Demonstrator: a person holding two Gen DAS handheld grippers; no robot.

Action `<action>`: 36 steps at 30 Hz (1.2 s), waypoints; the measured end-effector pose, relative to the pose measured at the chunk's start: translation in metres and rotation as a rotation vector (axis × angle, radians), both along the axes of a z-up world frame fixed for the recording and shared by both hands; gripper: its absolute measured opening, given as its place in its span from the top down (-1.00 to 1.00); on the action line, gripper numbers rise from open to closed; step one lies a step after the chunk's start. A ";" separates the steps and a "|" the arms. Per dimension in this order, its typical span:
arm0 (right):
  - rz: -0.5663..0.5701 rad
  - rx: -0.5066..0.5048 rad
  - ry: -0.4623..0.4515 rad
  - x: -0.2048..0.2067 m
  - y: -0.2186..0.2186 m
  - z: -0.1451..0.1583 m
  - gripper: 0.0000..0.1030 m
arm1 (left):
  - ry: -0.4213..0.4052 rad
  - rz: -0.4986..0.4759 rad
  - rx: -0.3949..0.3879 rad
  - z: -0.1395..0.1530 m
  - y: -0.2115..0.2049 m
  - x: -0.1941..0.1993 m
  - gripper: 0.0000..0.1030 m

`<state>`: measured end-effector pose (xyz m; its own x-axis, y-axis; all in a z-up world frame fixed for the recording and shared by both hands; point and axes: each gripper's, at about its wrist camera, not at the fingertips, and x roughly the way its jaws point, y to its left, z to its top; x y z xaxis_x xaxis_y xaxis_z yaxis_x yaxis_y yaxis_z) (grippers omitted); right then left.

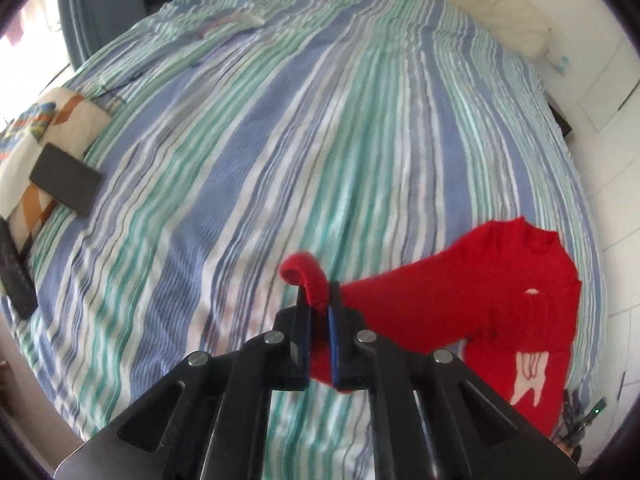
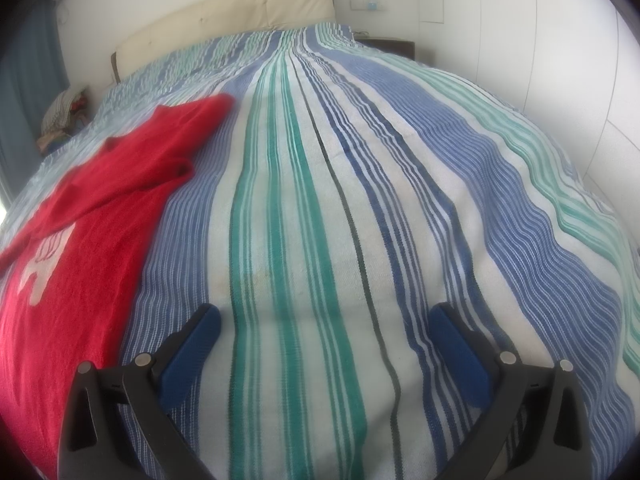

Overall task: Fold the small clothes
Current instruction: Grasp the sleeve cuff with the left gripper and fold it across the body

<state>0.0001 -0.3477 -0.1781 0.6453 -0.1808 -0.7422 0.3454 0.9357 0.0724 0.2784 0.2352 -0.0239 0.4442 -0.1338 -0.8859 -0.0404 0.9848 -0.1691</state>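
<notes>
Beneath left gripper [image 1: 320, 304], sleeve [image 1: 308, 280] half-hidden

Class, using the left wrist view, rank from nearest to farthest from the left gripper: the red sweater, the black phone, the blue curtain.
1. red sweater, its sleeve clamped in the left gripper.
2. black phone, left side, on a patterned cloth.
3. blue curtain, far upper left.

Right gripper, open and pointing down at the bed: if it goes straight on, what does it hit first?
Likely the striped blue, green and white bedspread, bare between its open jaws; the red knitted sweater lies off to the side.
</notes>
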 end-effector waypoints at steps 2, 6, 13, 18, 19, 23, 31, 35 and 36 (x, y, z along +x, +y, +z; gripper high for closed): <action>0.000 -0.002 0.000 0.000 0.000 0.000 -0.99 | -0.064 -0.092 -0.002 0.040 -0.048 0.013 0.90; 0.000 -0.002 0.000 0.000 0.001 -0.001 -0.99 | -0.174 -0.301 -0.027 0.099 -0.156 0.026 0.90; -0.001 -0.002 0.000 0.000 0.001 -0.001 -0.99 | -0.171 -0.555 -0.101 0.087 -0.315 0.021 0.89; -0.001 -0.002 0.000 -0.001 0.001 -0.001 -0.99 | -0.057 -0.626 -0.083 0.025 -0.370 0.009 -0.39; -0.001 -0.002 0.000 -0.001 0.001 -0.001 -0.99 | -0.072 -0.604 -0.073 0.019 -0.364 0.007 -0.45; -0.001 -0.002 -0.001 -0.001 0.001 -0.001 -0.99 | -0.061 -0.474 -0.081 -0.004 -0.306 0.012 -0.43; -0.004 -0.016 0.007 0.002 0.002 -0.001 -0.99 | -0.073 -0.472 0.044 -0.078 -0.200 -0.043 -0.26; -0.005 -0.023 0.010 0.004 0.003 -0.001 -0.99 | -0.105 -0.539 0.146 -0.113 -0.218 -0.067 -0.21; -0.005 -0.025 0.011 0.004 0.003 -0.001 -0.99 | -0.110 -0.524 0.170 -0.121 -0.222 -0.066 -0.09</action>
<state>0.0044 -0.3448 -0.1789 0.6365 -0.2026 -0.7442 0.3508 0.9353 0.0454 0.2129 0.0127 -0.1447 0.4474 -0.2209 -0.8666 0.4706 0.8822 0.0181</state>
